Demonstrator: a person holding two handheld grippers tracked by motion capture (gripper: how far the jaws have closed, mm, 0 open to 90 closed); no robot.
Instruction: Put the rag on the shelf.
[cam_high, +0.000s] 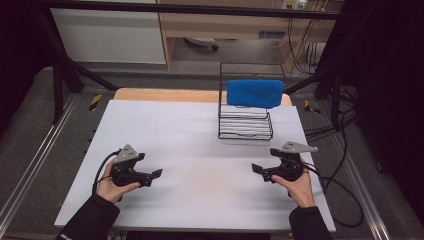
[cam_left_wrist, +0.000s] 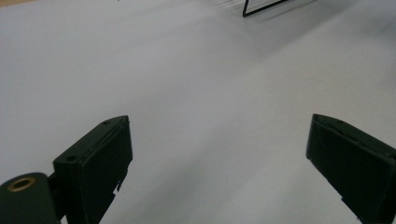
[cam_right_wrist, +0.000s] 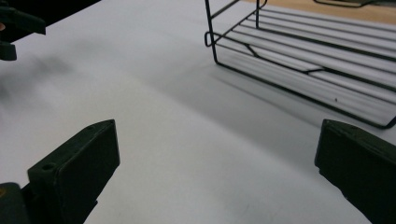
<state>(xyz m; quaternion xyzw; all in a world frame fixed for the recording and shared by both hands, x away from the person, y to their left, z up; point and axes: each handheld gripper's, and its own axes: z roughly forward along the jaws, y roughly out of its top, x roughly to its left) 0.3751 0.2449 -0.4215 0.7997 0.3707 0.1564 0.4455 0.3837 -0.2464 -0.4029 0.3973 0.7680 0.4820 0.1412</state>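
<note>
A black wire rack (cam_high: 245, 125) stands at the back right of the white table top (cam_high: 200, 145). A blue pad (cam_high: 255, 92) hangs over the rack's upper rear rail. My left gripper (cam_high: 150, 172) rests low at the front left, open, with bare table between its jaws (cam_left_wrist: 219, 154). At the front right, my right gripper (cam_high: 261, 170) is open too, and nothing lies between its jaws (cam_right_wrist: 217, 154). The rack's slatted base (cam_right_wrist: 303, 46) sits just ahead of it. The rack's corner (cam_left_wrist: 261, 10) shows far off in the left gripper view.
A wooden edge (cam_high: 165, 95) shows behind the white top. Black frame posts (cam_high: 57, 85) stand at the back left and right. Cables (cam_high: 345, 150) trail over the floor to the right. The left gripper's jaw (cam_right_wrist: 18, 23) appears at the top left of the right gripper view.
</note>
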